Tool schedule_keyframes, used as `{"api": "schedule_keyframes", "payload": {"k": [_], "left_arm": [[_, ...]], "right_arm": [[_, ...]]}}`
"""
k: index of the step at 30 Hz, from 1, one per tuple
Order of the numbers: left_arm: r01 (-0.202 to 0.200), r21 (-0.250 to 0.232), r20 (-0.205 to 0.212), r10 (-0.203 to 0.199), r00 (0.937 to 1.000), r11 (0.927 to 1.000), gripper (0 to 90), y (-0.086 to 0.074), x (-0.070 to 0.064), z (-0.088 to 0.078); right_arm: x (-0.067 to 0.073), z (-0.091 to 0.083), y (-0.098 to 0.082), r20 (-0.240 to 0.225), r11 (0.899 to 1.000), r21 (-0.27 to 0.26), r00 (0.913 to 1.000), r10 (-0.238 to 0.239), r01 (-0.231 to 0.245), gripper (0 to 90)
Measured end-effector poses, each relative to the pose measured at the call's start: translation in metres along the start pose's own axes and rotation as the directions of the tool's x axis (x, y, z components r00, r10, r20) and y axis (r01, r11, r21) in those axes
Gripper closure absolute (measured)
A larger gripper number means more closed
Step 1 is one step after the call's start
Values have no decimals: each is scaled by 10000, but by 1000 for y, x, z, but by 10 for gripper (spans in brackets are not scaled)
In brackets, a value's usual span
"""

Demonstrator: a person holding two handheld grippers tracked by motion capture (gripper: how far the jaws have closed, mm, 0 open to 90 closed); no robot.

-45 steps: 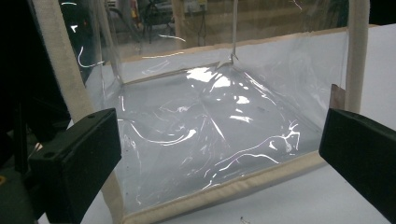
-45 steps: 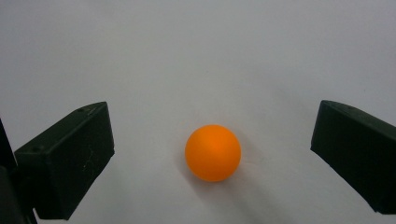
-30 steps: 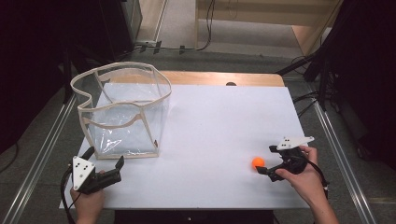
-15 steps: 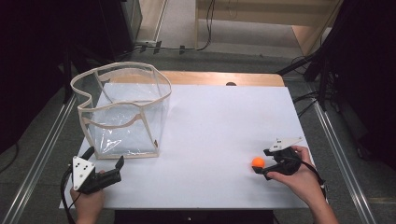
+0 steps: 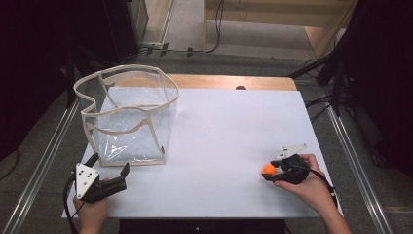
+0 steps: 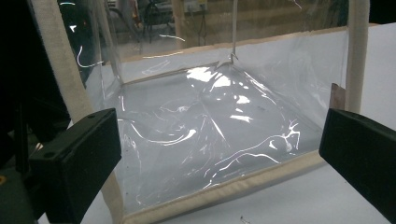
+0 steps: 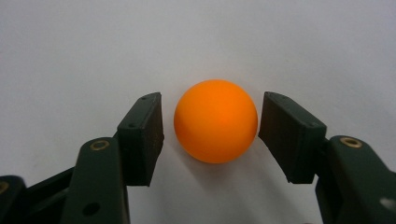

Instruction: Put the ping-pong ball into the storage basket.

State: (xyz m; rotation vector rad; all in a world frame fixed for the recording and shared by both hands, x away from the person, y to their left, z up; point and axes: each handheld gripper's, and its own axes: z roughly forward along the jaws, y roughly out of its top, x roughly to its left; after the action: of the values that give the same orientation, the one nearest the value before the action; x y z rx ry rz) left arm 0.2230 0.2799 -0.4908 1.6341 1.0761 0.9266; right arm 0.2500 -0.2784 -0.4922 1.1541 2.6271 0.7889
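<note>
Orange ball (image 7: 215, 120) near the desk's (image 5: 219, 126) right front corner, centred between the right gripper's (image 7: 210, 135) closing fingers, narrow gaps either side; left gripper (image 6: 219, 154) released, facing the clear bag (image 6: 210, 116).

High view looks down over the table (image 5: 229, 141) — gripper views sit low, close, facing across it.

No legible text, labels, brands, numbers or signs on anything here.
</note>
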Motion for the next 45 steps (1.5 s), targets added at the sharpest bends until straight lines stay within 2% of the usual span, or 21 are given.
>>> {"api": "schedule_keyframes", "payload": {"k": [7,21,45], "left_arm": [[-2,-5,7,2,10000,10000,0,0,0,0],[-19,20,-8,19,10000,10000,0,0,0,0],[-27,14,-4,27,10000,10000,0,0,0,0]], "right_arm": [[1,5,1,139,9992,304,9996,-252,248,475],[0,3,6,173,9993,343,9997,-181,175,480],[4,-1,42,-191,9986,206,9987,-479,483,480]]}}
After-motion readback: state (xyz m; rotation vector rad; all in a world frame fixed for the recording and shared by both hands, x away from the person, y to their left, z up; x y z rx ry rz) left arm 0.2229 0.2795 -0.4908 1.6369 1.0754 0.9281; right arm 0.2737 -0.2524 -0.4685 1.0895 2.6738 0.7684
